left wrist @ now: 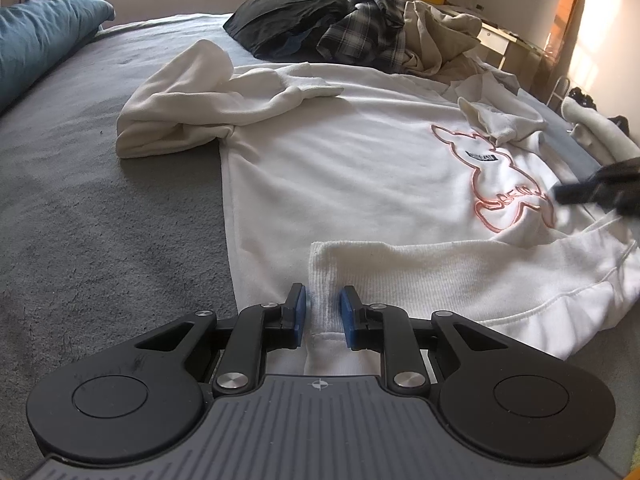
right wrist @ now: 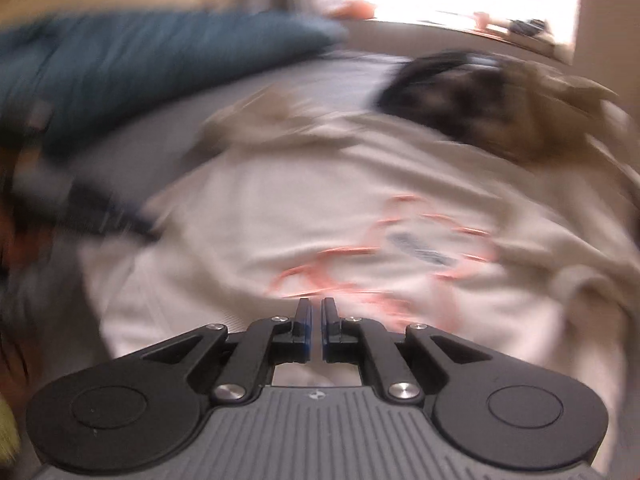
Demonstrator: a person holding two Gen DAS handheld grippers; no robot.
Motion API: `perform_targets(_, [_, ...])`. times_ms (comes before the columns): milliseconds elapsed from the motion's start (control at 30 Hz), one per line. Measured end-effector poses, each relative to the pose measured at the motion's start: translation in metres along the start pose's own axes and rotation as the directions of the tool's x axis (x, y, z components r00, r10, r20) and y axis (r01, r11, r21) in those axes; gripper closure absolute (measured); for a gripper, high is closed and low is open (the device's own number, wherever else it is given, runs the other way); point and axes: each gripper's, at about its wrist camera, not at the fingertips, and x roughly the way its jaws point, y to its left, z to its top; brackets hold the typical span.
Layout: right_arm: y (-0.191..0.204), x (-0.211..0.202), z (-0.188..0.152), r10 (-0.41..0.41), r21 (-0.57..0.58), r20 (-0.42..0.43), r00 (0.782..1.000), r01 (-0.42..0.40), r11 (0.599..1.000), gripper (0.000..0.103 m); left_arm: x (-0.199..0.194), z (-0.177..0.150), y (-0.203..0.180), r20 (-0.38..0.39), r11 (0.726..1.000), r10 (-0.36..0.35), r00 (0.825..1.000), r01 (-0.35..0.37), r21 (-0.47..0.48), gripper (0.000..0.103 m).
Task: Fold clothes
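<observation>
A white sweatshirt (left wrist: 352, 160) with a pink outline print (left wrist: 496, 184) lies spread on the grey bed. Its left sleeve (left wrist: 188, 108) is bunched at the far left, and the ribbed hem (left wrist: 420, 272) is turned up near me. My left gripper (left wrist: 322, 308) has its blue pads pinching a ridge of that hem. In the blurred right wrist view, my right gripper (right wrist: 317, 316) hovers over the sweatshirt (right wrist: 260, 216) just short of the print (right wrist: 360, 256). Its jaws are together with nothing between them. It shows as a dark blur (left wrist: 592, 192) at the right edge of the left wrist view.
The grey bed cover (left wrist: 100, 208) stretches to the left. A teal pillow (left wrist: 44, 40) lies at the far left. A pile of dark, plaid and beige clothes (left wrist: 360, 28) sits behind the sweatshirt. More pale cloth (left wrist: 600, 136) lies at the right edge.
</observation>
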Motion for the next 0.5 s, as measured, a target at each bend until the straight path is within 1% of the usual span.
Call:
perform_targets(67, [-0.025, -0.021, -0.004, -0.051, 0.07, 0.008, 0.999, 0.051, 0.996, 0.098, 0.001, 0.001, 0.001, -0.002, 1.0, -0.002, 1.0, 0.002, 0.0, 0.083])
perform_targets(100, [-0.035, -0.03, -0.007, -0.068, 0.086, 0.0, 0.998, 0.067, 0.994, 0.098, 0.001, 0.001, 0.001, -0.004, 1.0, -0.003, 1.0, 0.003, -0.001, 0.083])
perform_targets(167, [-0.044, -0.041, -0.015, -0.08, 0.083, -0.033, 0.996, 0.083, 0.993, 0.098, 0.001, 0.001, 0.001, -0.007, 1.0, -0.004, 1.0, 0.004, -0.004, 0.083])
perform_targets(267, [-0.044, -0.056, -0.03, -0.103, 0.058, -0.069, 0.992, 0.107, 0.993, 0.098, 0.001, 0.002, 0.001, -0.011, 1.0, -0.002, 1.0, 0.002, -0.01, 0.082])
perform_targets(367, [-0.05, -0.072, -0.043, -0.125, 0.102, -0.074, 0.989, 0.132, 0.986, 0.098, 0.001, 0.002, 0.001, -0.011, 1.0, 0.002, 1.0, -0.002, -0.011, 0.082])
perform_targets(467, [-0.047, -0.075, -0.053, -0.143, 0.067, -0.091, 0.986, 0.149, 0.987, 0.098, 0.002, 0.003, 0.0, -0.018, 1.0, 0.005, 1.0, -0.005, -0.007, 0.082])
perform_targets(500, [-0.044, -0.074, -0.054, -0.139, 0.04, -0.095, 0.986, 0.143, 0.989, 0.098, 0.002, 0.003, -0.001, -0.02, 1.0, 0.006, 1.0, -0.006, -0.006, 0.082])
